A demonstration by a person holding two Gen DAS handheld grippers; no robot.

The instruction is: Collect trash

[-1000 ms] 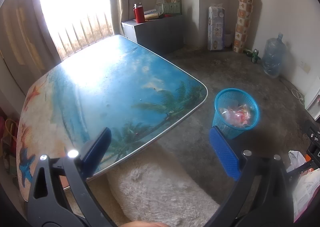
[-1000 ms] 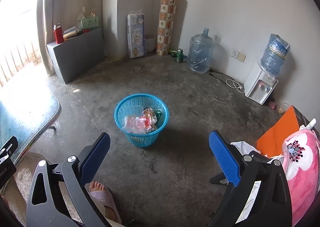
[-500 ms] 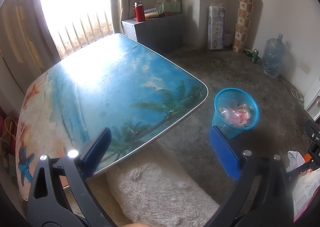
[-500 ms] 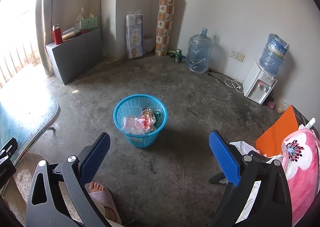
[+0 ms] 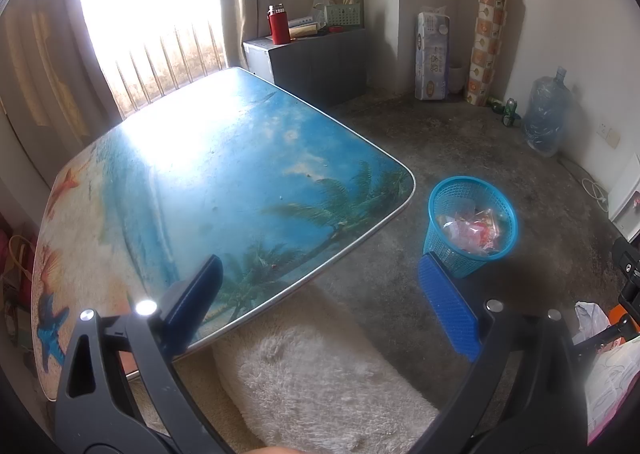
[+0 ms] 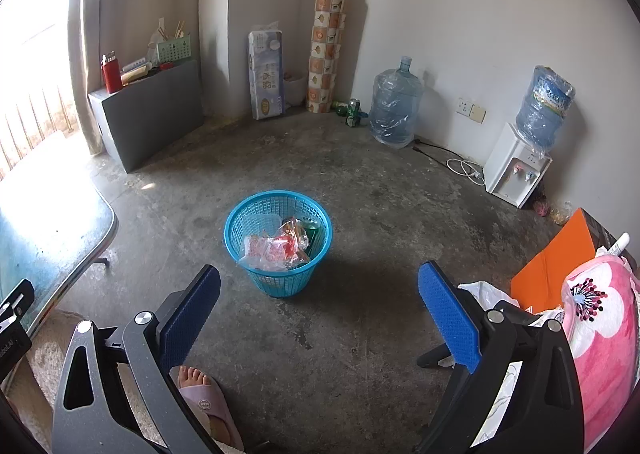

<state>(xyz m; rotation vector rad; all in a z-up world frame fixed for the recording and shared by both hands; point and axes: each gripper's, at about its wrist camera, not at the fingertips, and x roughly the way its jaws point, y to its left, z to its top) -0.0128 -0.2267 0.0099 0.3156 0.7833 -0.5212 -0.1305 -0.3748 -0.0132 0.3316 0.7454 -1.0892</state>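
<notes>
A blue mesh trash basket [image 6: 278, 250] stands on the concrete floor and holds several crumpled wrappers [image 6: 276, 248]. The left wrist view shows the same basket [image 5: 472, 230] just right of the table with the beach print [image 5: 224, 190]; its top carries only a few tiny crumbs. My left gripper [image 5: 316, 302] is open and empty, hovering over the table's near corner and a fluffy white cushion. My right gripper [image 6: 320, 306] is open and empty too, held above the floor short of the basket.
A grey cabinet [image 6: 152, 110] with a red flask stands by the window. Water jugs [image 6: 394, 106], a white dispenser [image 6: 516, 166], a cable and cans line the far wall. A person's sandalled foot [image 6: 204, 398] is below the right gripper. A pink flowered blanket [image 6: 600, 326] and an orange sheet lie at right.
Both views have shifted only slightly; the basket sits a little further left in the right wrist view. Both grippers stay open and empty.
</notes>
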